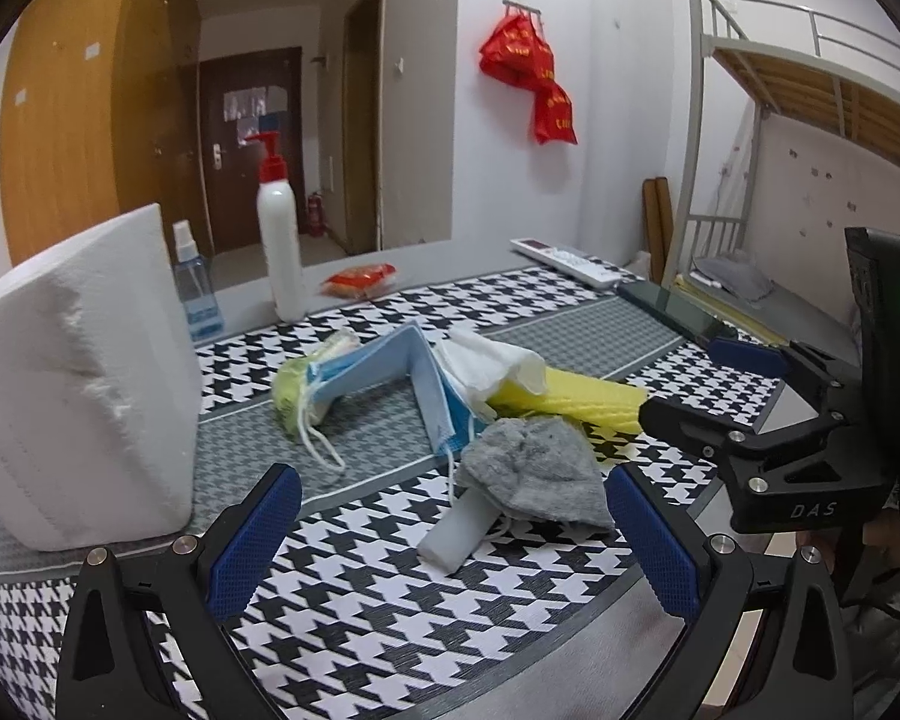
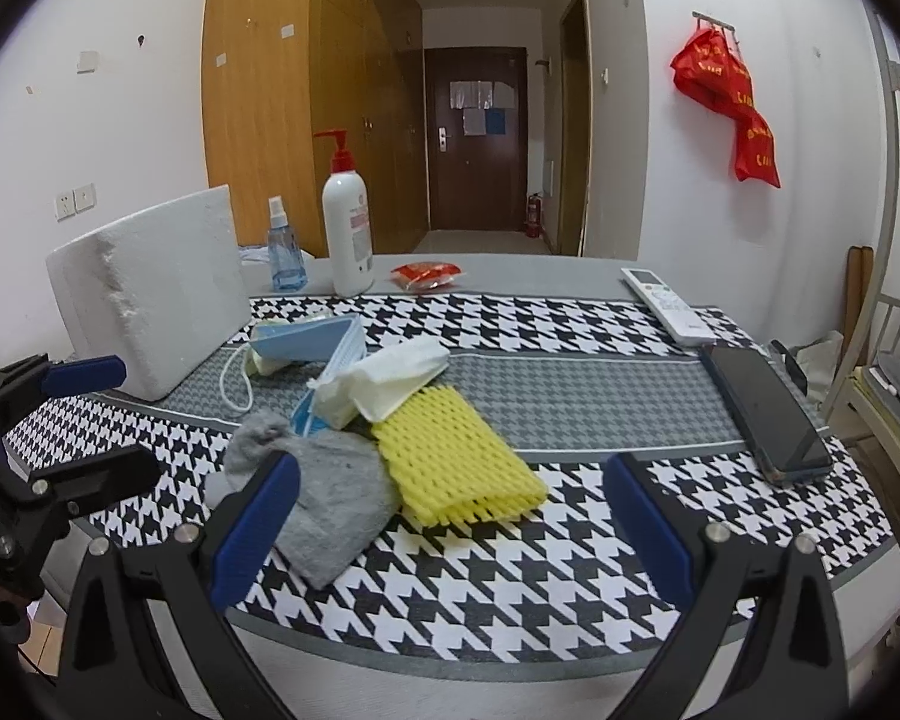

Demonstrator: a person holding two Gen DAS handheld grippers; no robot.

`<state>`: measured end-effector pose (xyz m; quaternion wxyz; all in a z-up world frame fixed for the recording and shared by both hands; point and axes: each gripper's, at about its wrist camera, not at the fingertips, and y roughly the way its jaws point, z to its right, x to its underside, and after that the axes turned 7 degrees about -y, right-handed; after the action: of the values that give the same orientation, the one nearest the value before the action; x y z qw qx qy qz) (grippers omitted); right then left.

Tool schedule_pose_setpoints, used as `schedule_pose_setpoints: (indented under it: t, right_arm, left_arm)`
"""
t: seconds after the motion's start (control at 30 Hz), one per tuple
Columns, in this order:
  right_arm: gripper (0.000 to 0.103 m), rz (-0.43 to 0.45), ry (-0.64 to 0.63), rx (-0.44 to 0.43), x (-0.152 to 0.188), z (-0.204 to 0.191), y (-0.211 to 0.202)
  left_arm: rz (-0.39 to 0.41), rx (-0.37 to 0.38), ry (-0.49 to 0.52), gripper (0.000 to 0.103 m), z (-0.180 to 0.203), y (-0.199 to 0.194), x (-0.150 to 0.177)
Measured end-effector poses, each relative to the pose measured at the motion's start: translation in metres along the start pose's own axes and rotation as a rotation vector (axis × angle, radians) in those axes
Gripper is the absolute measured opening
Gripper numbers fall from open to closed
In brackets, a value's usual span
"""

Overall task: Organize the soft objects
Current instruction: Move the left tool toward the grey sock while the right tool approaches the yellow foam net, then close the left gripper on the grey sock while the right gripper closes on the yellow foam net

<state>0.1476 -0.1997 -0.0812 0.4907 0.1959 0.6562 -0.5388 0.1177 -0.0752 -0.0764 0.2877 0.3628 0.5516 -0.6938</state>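
A pile of soft things lies mid-table: a grey cloth (image 1: pixel 534 474) (image 2: pixel 324 492), a yellow foam net (image 1: pixel 576 399) (image 2: pixel 456 462), a blue face mask (image 1: pixel 390 360) (image 2: pixel 312 336), white tissue (image 1: pixel 492 360) (image 2: pixel 390 384), a small white foam block (image 1: pixel 456 534) and a green-yellow soft item (image 1: pixel 288 387). A big white foam block (image 1: pixel 84 384) (image 2: pixel 150 288) stands at the left. My left gripper (image 1: pixel 453 534) is open, just short of the grey cloth. My right gripper (image 2: pixel 450 522) is open, near the cloth and net. The right gripper also shows in the left wrist view (image 1: pixel 696 384), open.
A houndstooth cloth (image 2: pixel 510 570) covers the table. At the back stand a white pump bottle (image 2: pixel 347 228), a blue spray bottle (image 2: pixel 285 258) and a red packet (image 2: pixel 426 273). A remote (image 2: pixel 666 303) and a phone (image 2: pixel 762 414) lie at the right. A bunk bed (image 1: pixel 810 120) stands beyond.
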Motion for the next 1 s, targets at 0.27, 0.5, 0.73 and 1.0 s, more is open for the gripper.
schedule_pose_setpoints:
  t: [0.27, 0.5, 0.73, 1.0]
  right_arm:
    - [0.102, -0.021, 0.015, 0.001, 0.0, 0.011, 0.009]
    - [0.102, -0.025, 0.021, -0.008, 0.0, 0.018, 0.013]
    - [0.102, -0.034, 0.026, -0.022, 0.002, 0.023, 0.018]
    - [0.102, -0.064, 0.015, -0.03, 0.003, 0.023, 0.027]
  left_arm:
    - [-0.079, 0.019, 0.002, 0.1, 0.008, 0.022, -0.001]
    - [-0.157, 0.066, -0.008, 0.075, 0.016, 0.043, -0.005]
    - [-0.193, 0.073, -0.021, 0.074, 0.021, 0.055, -0.003]
    - [-0.215, 0.07, -0.034, 0.043, 0.023, 0.063, -0.004]
